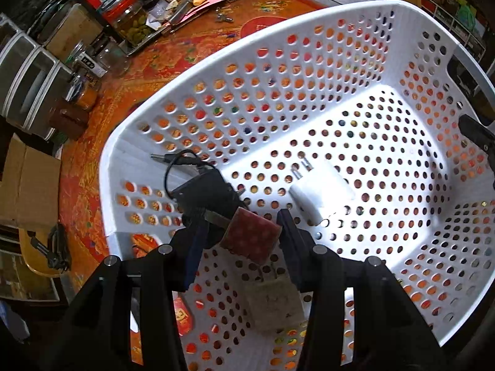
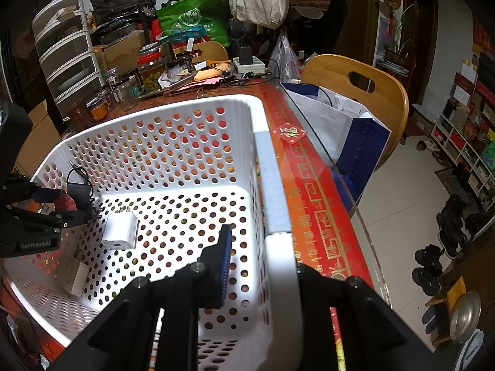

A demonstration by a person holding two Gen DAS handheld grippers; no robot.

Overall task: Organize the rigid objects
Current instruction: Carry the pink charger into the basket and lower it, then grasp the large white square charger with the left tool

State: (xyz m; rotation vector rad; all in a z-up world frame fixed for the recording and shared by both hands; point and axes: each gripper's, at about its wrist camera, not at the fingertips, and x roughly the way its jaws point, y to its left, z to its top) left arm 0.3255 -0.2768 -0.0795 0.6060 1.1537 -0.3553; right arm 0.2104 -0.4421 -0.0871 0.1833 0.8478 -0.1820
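My left claw [image 1: 241, 232] is clamped on a red dotted block [image 1: 251, 237], hanging over the white basket [image 1: 309, 24] floor near the black adapter [image 1: 204, 191]. Right claw [image 2: 266, 266] pinches the rim. Lower 1st, then release w/o knocking the white charger [image 1: 318, 191].

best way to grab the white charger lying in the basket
Grip the white charger across its two broad flat sides, coming from above. It lies flat on the basket floor, prongs toward the far wall, with clear floor around it, apart from the black adapter.
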